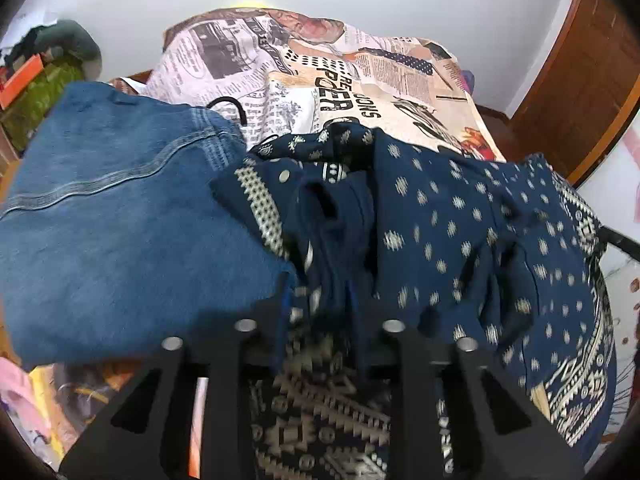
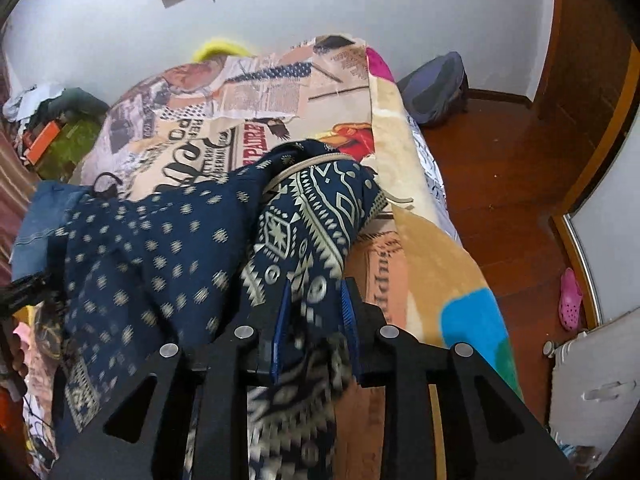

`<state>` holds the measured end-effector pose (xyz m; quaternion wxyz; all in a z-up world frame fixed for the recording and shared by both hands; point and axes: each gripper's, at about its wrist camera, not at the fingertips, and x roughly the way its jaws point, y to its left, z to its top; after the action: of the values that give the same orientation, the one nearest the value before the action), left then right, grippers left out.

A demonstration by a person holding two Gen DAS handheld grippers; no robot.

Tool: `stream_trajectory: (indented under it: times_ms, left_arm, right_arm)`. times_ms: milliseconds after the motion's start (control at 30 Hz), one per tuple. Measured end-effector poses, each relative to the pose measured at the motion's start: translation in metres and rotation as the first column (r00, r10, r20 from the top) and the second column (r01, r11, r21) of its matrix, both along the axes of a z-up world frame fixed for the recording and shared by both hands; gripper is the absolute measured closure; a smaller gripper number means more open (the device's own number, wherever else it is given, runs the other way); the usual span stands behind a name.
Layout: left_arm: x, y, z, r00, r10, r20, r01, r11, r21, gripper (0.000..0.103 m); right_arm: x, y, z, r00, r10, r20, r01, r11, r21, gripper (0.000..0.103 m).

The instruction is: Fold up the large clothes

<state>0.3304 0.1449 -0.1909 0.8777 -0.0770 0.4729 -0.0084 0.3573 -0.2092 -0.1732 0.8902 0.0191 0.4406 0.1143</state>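
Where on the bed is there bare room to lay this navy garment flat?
The newsprint bedspread lies bare beyond the navy garment, toward the wall, and along the blanket edge by the floor. The near left is crowded: jeans and clutter.

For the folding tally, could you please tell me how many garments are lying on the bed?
2. The blue jeans lie at the left; the navy patterned garment lies beside them on the right, overlapping their edge. Others may be hidden underneath.

You're looking at a white wall [image 2: 360,0] at twelve o'clock, wooden floor [image 2: 500,168] gleaming at three.
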Motion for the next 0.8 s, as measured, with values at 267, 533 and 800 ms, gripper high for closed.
stream_trajectory:
  times_ms: [267,533,800]
  left_arm:
    - [-0.06,-0.008,0.029,0.999,-0.025,0.04,0.024,0.999,0.026,0.051]
    - [-0.117,-0.011,0.036,0.998,-0.044,0.049,0.043,0.999,0.026,0.039]
    - [-0.165,-0.001,-0.006,0.997,-0.037,-0.069,0.035,0.999,-0.03,0.039]
  right_arm:
    - [-0.066,-0.013,0.034,0.995,0.066,0.078,-0.068,0.997,0.021,0.06]
    - [-0.124,-0.02,0.038,0.991,0.093,0.096,-0.097,0.994,0.045,0.053]
    - [-0.168,-0.024,0.008,0.997,0.074,0.022,-0.075,0.995,0.069,0.053]
